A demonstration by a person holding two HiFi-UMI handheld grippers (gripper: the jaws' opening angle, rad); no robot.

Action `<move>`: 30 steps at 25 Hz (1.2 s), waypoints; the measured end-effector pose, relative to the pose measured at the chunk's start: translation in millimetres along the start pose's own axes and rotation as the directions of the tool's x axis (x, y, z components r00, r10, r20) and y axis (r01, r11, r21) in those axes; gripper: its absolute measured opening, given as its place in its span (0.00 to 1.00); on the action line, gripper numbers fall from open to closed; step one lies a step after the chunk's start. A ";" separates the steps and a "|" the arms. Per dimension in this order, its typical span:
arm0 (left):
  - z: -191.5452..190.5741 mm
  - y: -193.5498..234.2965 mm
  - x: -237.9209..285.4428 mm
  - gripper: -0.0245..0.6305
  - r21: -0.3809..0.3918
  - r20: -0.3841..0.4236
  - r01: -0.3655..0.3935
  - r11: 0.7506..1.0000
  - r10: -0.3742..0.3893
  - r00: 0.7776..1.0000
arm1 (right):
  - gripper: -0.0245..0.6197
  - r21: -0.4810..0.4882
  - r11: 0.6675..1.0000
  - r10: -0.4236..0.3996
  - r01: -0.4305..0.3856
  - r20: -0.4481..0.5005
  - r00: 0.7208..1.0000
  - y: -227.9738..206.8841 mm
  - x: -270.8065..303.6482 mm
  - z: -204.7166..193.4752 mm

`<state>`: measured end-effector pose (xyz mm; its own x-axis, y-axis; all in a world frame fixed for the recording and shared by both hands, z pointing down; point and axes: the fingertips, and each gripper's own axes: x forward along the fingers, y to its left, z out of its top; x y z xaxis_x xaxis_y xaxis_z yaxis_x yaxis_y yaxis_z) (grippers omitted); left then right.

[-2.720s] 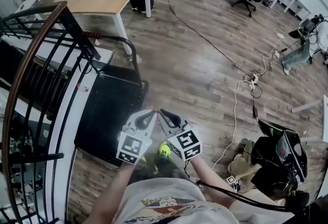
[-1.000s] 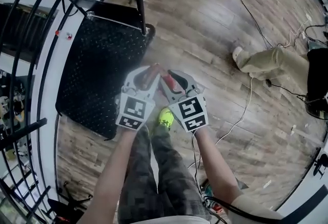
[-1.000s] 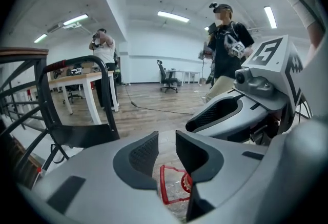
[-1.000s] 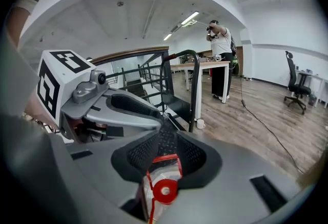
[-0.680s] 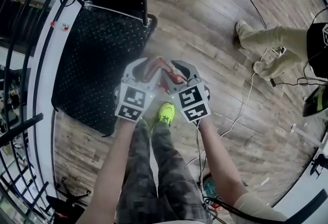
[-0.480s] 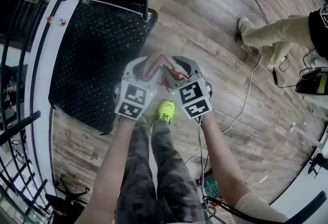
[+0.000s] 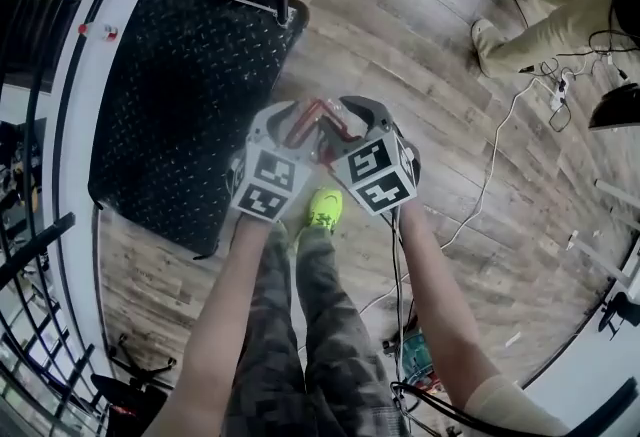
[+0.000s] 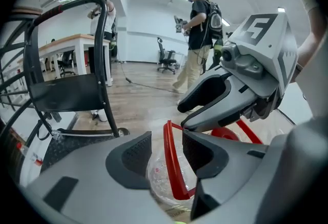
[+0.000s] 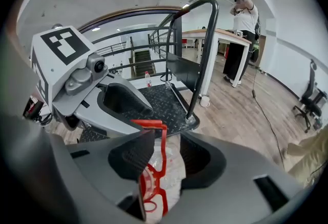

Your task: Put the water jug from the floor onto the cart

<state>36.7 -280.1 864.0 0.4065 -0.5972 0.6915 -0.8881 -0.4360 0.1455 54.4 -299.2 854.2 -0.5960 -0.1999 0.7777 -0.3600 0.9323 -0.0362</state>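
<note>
Barely begun | water jug (image 9: 173,189) not on cart (image 7: 170,95) | left gripper (image 8: 166,152), right gripper (image 9: 166,154) just opening wide, red handle (image 8: 171,166) between, ungripped

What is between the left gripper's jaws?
The red plastic handle of the clear plastic water jug, seen in the left gripper view; those jaws have just been opening.

Water jug (image 7: 320,125) on floor (image 7: 400,35) straight ahead of me, just beyond my shoe (image 7: 322,210); cart (image 7: 170,95) just left of it; another person's legs (image 7: 545,15) well off right, cable (image 7: 480,195) on floor to my right
</note>
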 end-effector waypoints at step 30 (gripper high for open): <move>-24.4 -5.6 25.9 0.07 -0.035 -0.029 0.027 0.999 -0.028 0.999 | 0.08 0.025 0.994 0.109 -0.108 -0.053 0.993 9.1 38.9 -18.5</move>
<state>47.0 -276.6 898.4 0.4246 -0.5652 0.7073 -0.8840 -0.4277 0.1889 41.2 -292.9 895.7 -0.5926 -0.0810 0.8014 -0.3114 0.9406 -0.1352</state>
